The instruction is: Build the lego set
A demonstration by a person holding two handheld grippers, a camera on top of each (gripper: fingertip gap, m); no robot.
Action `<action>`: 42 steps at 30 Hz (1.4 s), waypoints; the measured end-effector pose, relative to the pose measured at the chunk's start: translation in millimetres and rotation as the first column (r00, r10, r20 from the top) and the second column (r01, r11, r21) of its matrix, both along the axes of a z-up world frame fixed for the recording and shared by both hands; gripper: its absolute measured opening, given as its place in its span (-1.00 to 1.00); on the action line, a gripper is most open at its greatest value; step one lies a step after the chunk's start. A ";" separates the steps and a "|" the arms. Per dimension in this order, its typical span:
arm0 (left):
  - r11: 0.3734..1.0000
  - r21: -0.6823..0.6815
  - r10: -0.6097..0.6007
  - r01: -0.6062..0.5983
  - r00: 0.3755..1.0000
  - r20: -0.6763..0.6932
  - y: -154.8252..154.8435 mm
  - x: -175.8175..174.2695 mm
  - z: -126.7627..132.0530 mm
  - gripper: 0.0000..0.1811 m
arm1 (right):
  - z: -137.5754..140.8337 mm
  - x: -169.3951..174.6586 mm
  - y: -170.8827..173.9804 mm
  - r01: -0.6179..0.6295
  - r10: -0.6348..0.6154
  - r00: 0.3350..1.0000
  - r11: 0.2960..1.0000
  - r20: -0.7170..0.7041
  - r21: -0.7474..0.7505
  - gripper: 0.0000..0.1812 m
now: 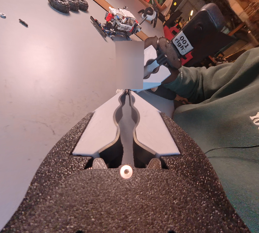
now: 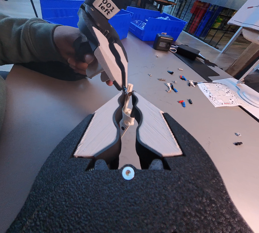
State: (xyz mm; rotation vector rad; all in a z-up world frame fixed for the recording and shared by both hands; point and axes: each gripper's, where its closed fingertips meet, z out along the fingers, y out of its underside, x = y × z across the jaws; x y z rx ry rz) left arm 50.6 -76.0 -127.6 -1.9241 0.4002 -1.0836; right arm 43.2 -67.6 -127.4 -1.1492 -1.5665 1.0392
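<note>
My right gripper (image 2: 128, 93) is shut on a white lego piece (image 2: 126, 113), a thin arm with connectors that sticks out past the fingertips. My left gripper (image 1: 127, 92) is shut on a small black pin (image 1: 127, 91). In the right wrist view the left gripper (image 2: 123, 88) comes in from the upper left, and its pin tip touches the top of the white piece. The partly built white, red and black lego vehicle (image 1: 120, 21) stands on the table farther off. In the left wrist view a blur patch covers the tips of the right gripper's fingers (image 1: 152, 63).
Three black tyres (image 1: 67, 2) and a loose black pin (image 1: 23, 22) lie on the grey table (image 1: 49, 64). Several small loose pieces (image 2: 175, 85) and a sticker sheet (image 2: 218, 94) lie to the right. Blue bins (image 2: 154, 26) and a black device (image 2: 163, 42) stand behind. Both grippers' tips are close together, under 4 cm apart.
</note>
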 end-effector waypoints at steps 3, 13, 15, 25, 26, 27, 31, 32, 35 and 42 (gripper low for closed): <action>0.999 -0.037 -0.007 0.010 0.997 0.082 0.7 0.6 2.6 -0.97 | 2.1 0.1 0.8 0.019 -0.019 1.000 1.000 -0.014 -0.002 -0.91; 0.993 -0.063 -0.075 0.096 0.959 0.272 -3.5 11.4 13.5 -0.97 | 11.6 8.5 -6.7 -0.097 0.086 0.994 0.983 -0.073 -0.158 -0.91; 0.991 -0.058 -0.096 0.120 0.945 0.312 -5.3 12.9 18.2 -0.97 | 16.3 9.8 -9.0 -0.112 0.095 0.990 0.979 -0.100 -0.169 -0.91; 0.979 -0.030 -0.189 0.202 0.953 0.237 -10.8 24.0 13.4 -0.96 | 11.6 20.6 -14.4 -0.241 0.239 0.970 0.948 -0.036 -0.209 -0.90; 0.977 -0.025 -0.202 0.213 0.953 0.225 -12.3 26.0 12.9 -0.96 | 10.8 22.7 -16.2 -0.263 0.262 0.964 0.938 -0.033 -0.225 -0.90; 0.975 -0.023 -0.213 0.223 0.952 0.218 -13.8 28.0 12.3 -0.96 | 10.3 24.8 -18.4 -0.284 0.285 0.958 0.927 -0.029 -0.247 -0.91; 0.974 -0.016 -0.219 0.227 0.955 0.197 -14.8 30.3 10.2 -0.96 | 8.6 31.6 -24.4 -0.344 0.357 0.934 0.883 -0.020 -0.318 -0.82; 0.974 -0.013 -0.219 0.226 0.957 0.190 -15.0 30.5 9.8 -0.96 | 8.4 32.3 -24.9 -0.350 0.365 0.931 0.877 -0.016 -0.330 -0.81; 0.973 -0.005 -0.227 0.231 0.960 0.161 -17.1 32.7 7.9 -0.96 | 6.0 31.5 -22.7 -0.338 0.354 0.935 0.888 -0.007 -0.312 -0.93; 0.977 0.074 -0.204 0.199 0.978 0.055 -17.8 29.5 7.6 -0.95 | 8.9 31.0 -20.9 -0.338 0.349 0.937 0.884 -0.026 -0.324 -0.93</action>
